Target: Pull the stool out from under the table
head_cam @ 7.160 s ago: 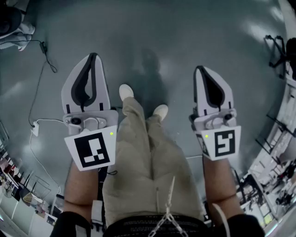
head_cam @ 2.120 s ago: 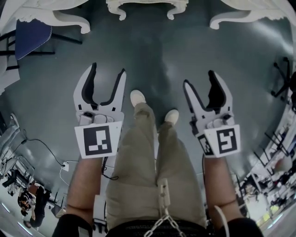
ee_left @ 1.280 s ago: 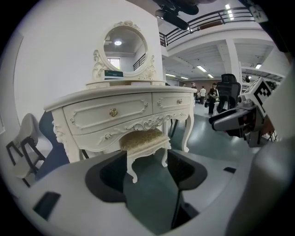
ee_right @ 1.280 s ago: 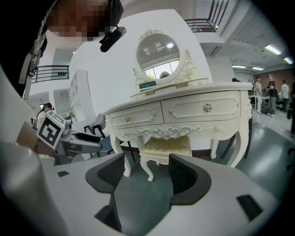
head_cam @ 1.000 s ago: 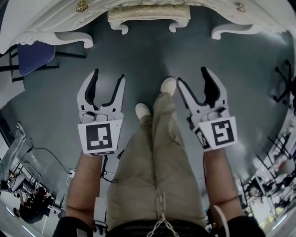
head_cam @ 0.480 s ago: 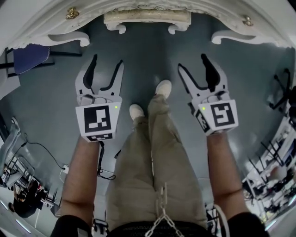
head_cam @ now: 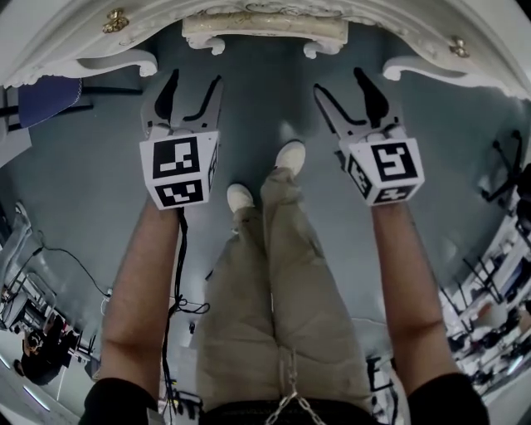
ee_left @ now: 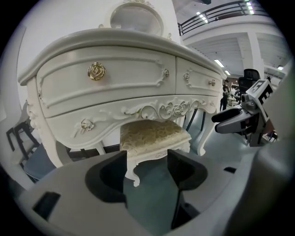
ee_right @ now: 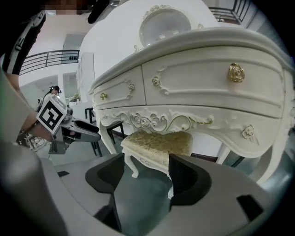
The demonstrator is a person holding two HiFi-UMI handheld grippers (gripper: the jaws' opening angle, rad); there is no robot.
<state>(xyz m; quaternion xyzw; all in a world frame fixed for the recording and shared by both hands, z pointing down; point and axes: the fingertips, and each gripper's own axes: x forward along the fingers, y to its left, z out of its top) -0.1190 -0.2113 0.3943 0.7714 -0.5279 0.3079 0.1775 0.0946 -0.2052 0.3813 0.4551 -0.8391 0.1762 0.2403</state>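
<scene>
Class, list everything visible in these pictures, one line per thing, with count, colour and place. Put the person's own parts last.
dressing table: one, white with carved trim, ahead of the person
gold knobs: two, on its outer drawers
mirror: one, oval, on the table top
stool: one, white legs, gold patterned cushion, under the table's centre
floor: dark grey, underfoot
shoes: two, white, between the claws
trousers: khaki, centre
left claw: white, open, empty, short of the stool
right claw: white, open, empty, short of the stool
</scene>
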